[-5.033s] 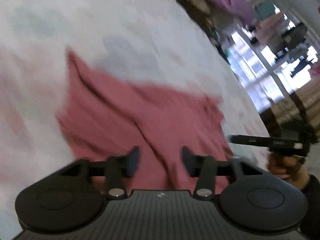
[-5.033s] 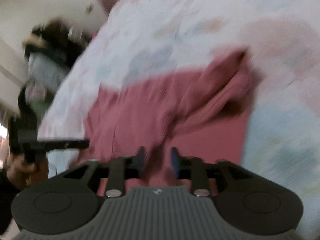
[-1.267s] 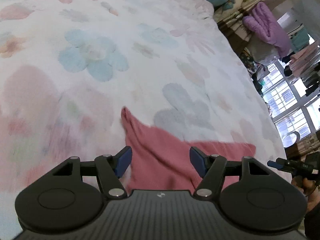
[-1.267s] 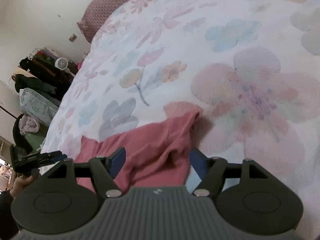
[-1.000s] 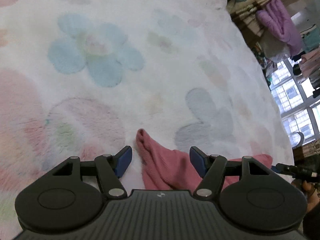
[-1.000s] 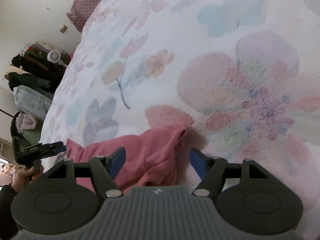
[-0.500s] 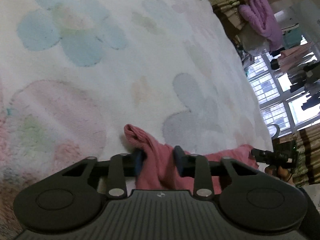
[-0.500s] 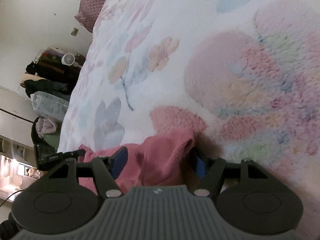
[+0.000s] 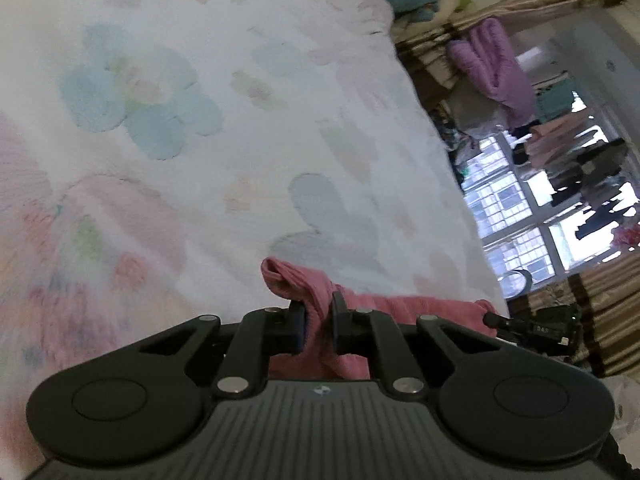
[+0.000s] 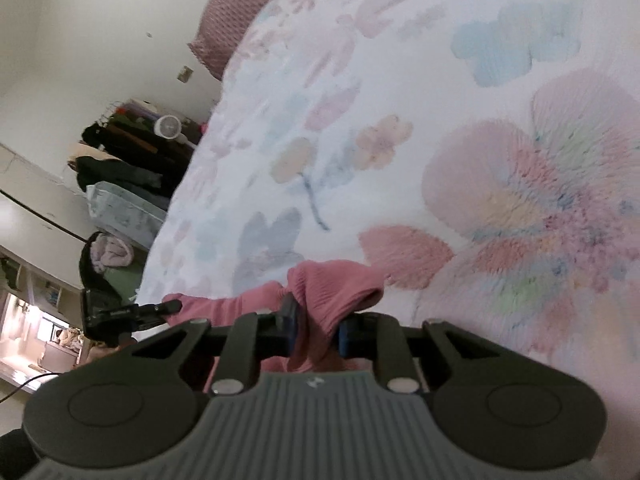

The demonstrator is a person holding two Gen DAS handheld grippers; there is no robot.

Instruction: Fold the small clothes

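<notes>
In the left wrist view, our left claw (image 9: pixel 318 322) is closing on a bunched corner of the pink garment (image 9: pixel 400 306), its blue pads narrow with the cloth pinched between them at lower centre. The garment is stretching rightward across the floral bedspread (image 9: pixel 200 120) to the other claw, which is showing at the lower right edge of the frame. Only this view is taking in the window (image 9: pixel 520 216) at right and the purple cloth (image 9: pixel 496 68) hanging at upper right.

In the right wrist view, our right claw (image 10: pixel 316 330) is also closing, the garment's other corner (image 10: pixel 332 280) held between its pads at lower centre, a fold puffing up just above them. Here the left claw is appearing at lower left (image 10: pixel 160 310), gripping the far end. This view alone is showing the pink pillow (image 10: pixel 240 8) at the top and a small white fan (image 10: pixel 167 126) among dark clothes at left.
</notes>
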